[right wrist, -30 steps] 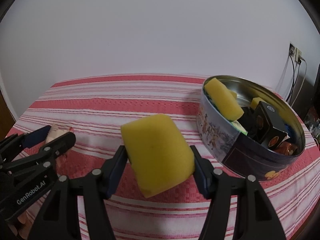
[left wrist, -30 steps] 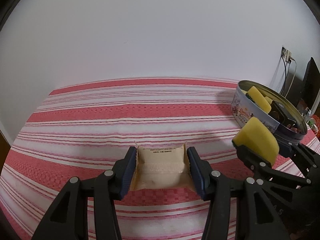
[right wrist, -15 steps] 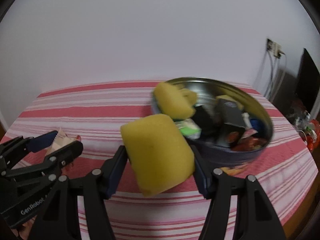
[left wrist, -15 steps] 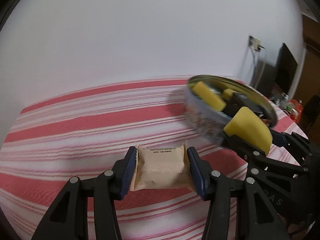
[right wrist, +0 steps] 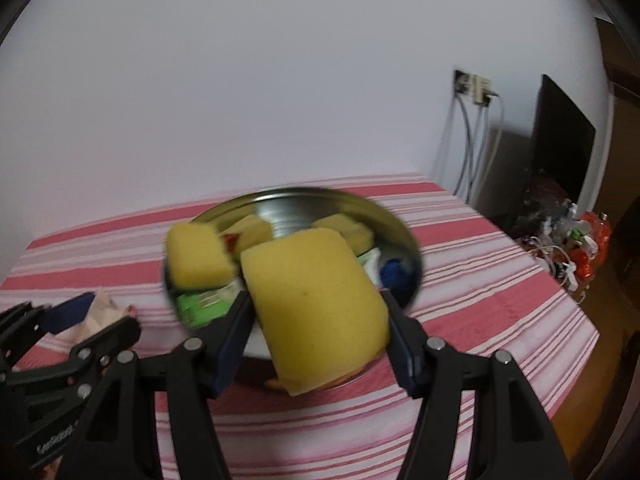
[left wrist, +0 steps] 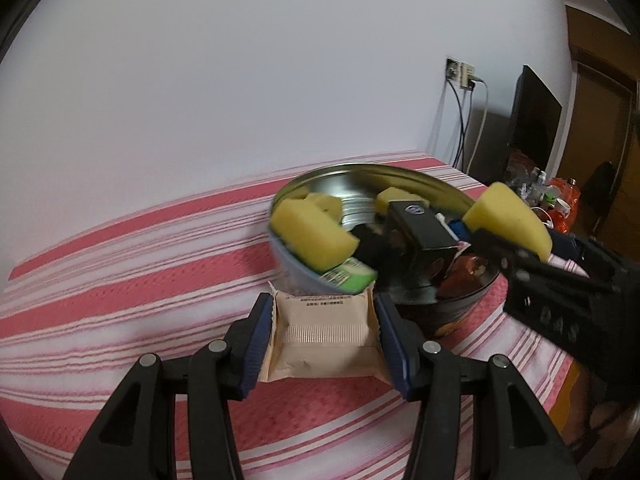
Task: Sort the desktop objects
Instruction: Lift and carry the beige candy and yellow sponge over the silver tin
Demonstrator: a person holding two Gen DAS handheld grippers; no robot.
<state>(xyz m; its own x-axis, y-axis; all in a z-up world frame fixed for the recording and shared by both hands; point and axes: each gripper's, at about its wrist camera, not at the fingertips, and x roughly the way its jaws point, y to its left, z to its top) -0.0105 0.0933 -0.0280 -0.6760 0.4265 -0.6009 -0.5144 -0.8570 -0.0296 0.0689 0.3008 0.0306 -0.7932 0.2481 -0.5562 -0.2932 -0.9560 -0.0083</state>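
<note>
Two soft, light loads: our left gripper [left wrist: 325, 330] clamps the packet [left wrist: 324, 332] by its edges, our right gripper [right wrist: 316, 312] squeezes the sponge [right wrist: 316, 304].

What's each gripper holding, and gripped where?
Left gripper: beige snack packet, by its side edges. Right gripper: yellow sponge, across its two opposite sides.

Small print lines on the beige packet [left wrist: 325, 334] are too small to read
</note>
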